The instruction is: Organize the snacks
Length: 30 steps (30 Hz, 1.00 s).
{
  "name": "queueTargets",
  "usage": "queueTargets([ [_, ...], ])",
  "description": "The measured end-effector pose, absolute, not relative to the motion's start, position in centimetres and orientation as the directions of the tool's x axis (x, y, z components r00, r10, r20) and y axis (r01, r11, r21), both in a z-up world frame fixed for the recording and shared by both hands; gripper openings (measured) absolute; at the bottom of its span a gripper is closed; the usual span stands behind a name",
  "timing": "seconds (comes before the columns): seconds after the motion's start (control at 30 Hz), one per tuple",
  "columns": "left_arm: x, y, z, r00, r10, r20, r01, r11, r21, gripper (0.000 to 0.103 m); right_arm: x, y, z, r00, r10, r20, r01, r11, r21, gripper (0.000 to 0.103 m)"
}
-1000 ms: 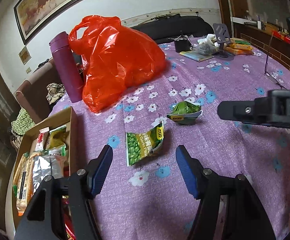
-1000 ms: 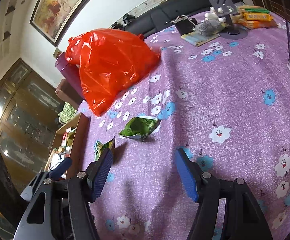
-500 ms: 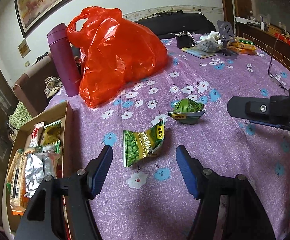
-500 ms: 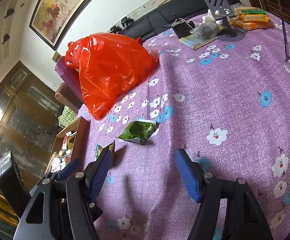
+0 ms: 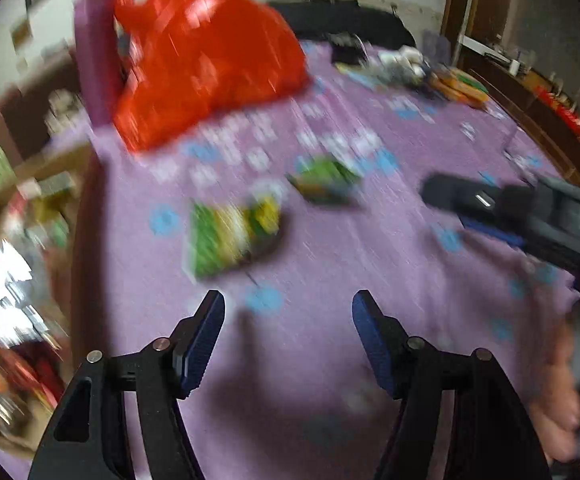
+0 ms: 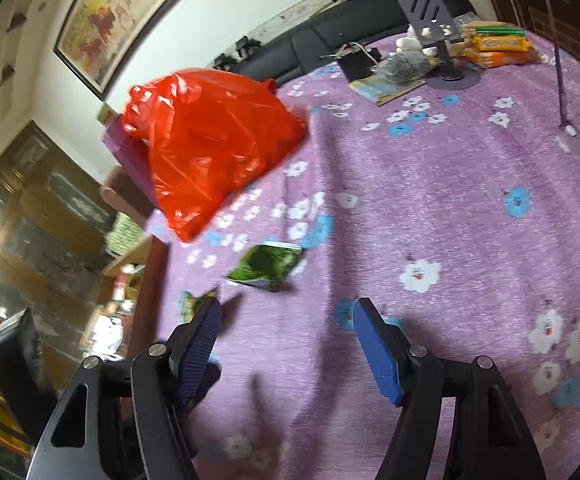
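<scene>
The left claw (image 5: pixel 288 336) is open and empty, just short of the green pea bag (image 5: pixel 230 236) lying on the purple bench (image 5: pixel 370 264). To pick it up well, it should come down slowly with one finger on each side of the bag, then squeeze. The right claw (image 6: pixel 286 342) is open and empty too. The left view is blurry but shows the snack box (image 5: pixel 22 248) – the right view shows the other green bag (image 6: pixel 268 266) clearly.

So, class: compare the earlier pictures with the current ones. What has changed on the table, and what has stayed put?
The left gripper has swung, blurring its view. Neither it nor the right gripper took hold of anything; both stand open. The two green snack packets and red bag lie unmoved.
</scene>
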<state>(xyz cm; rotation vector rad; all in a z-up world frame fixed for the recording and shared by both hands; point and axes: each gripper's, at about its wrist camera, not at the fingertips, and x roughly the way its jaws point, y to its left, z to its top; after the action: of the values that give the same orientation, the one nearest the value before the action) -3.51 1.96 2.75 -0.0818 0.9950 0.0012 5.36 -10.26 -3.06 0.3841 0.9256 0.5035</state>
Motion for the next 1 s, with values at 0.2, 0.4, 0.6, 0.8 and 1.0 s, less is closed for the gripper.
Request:
queueTargets([
  [0.2, -5.5, -1.9, 1.1, 0.578, 0.021, -0.816, 0.018, 0.999, 0.038, 0.071, 2.8, -11.9, -2.9, 0.563, 0.316, -0.764, -0.16, 0.948, 0.274, 0.073],
  [0.4, -5.4, -1.9, 0.6, 0.581, 0.011, -0.814, 0.005, 1.0, 0.017, 0.097, -0.3, -14.1, -4.7, 0.555, 0.229, -0.8, -0.141, 0.973, 0.181, 0.073],
  [0.6, -5.8, -1.5, 0.5, 0.586, 0.026, -0.81, -0.033, 0.999, 0.008, 0.103, -1.3, -13.6, -5.1, 0.591, 0.142, -0.794, -0.147, 0.987, 0.067, 0.076],
  [0.8, -5.8, -1.5, 0.5, 0.588, 0.025, -0.809, -0.034, 0.999, 0.006, 0.103, -1.5, -13.8, -5.5, 0.602, 0.116, -0.79, -0.137, 0.99, 0.041, 0.08],
  [1.0, -5.8, -1.5, 0.5, 0.588, 0.025, -0.809, -0.034, 0.999, 0.007, 0.103, -1.4, -13.6, -5.6, 0.6, 0.13, -0.79, -0.149, 0.988, 0.05, 0.085],
])
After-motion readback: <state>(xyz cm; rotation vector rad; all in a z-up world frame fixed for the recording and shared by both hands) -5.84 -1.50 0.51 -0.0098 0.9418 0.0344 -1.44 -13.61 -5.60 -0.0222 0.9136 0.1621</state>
